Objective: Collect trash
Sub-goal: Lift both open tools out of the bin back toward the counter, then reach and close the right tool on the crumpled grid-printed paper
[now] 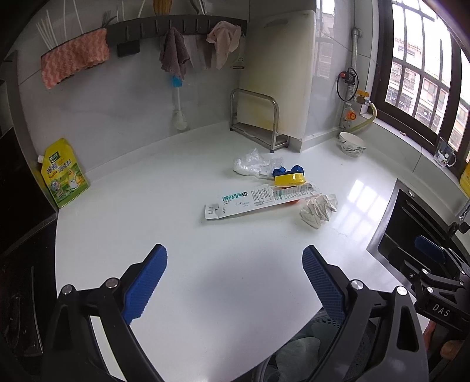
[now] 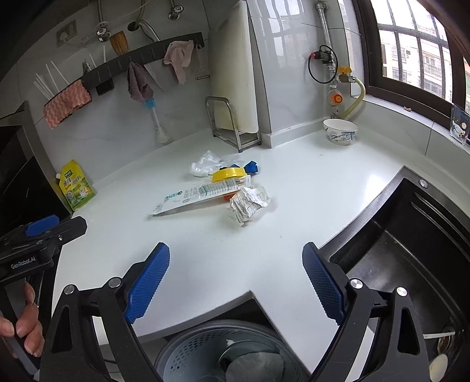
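Note:
Trash lies in a cluster on the white countertop (image 1: 182,258): a long flat toothbrush package (image 1: 252,201) (image 2: 199,192), a crumpled paper ball (image 1: 318,210) (image 2: 248,202), a yellow lid (image 1: 289,179) (image 2: 229,174), a blue scrap (image 1: 288,169) (image 2: 249,167) and a clear plastic wrapper (image 1: 254,163) (image 2: 204,163). My left gripper (image 1: 235,258) is open and empty, well short of the cluster. My right gripper (image 2: 236,258) is open and empty, also short of it. A grey perforated bin (image 2: 223,349) sits below the counter's front edge.
A dark sink (image 2: 405,249) lies to the right. A white bowl (image 2: 340,130) stands at the back right. A yellow pouch (image 1: 63,173) leans on the left wall. A steel rack with a cutting board (image 1: 258,120) stands at the back. Cloths hang on a wall rail (image 1: 176,28).

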